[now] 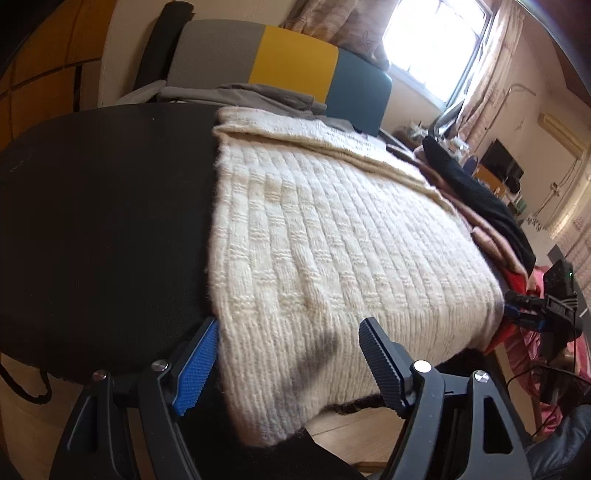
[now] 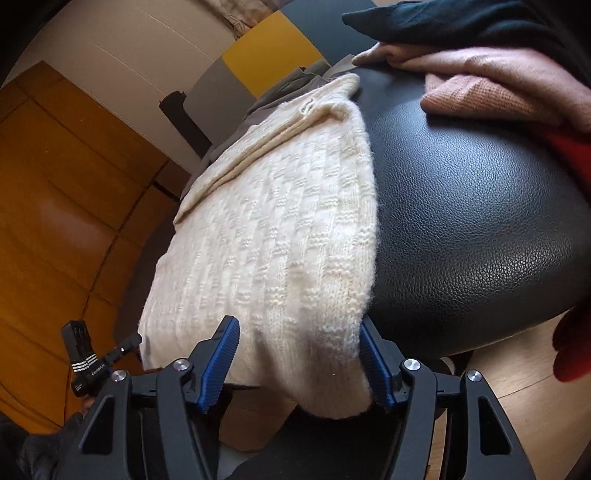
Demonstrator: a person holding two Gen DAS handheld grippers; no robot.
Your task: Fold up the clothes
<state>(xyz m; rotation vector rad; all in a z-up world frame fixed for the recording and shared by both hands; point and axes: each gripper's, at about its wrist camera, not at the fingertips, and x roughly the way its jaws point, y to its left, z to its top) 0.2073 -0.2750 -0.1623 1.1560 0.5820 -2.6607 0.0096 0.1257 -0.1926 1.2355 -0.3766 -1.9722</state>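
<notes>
Both wrist cameras sit low and close at the tabletop [image 1: 92, 221] near edge, facing across it; both share the cream sweater [image 1: 332, 236], seen from opposite corners

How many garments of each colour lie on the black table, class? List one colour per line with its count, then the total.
Cream: 1, the knitted sweater
Grey: 1, the garment behind it
Pink: 1, the knit
Black: 1, the garment on top of the pink knit
Red: 1, the garment at the edge
Total: 5
</notes>
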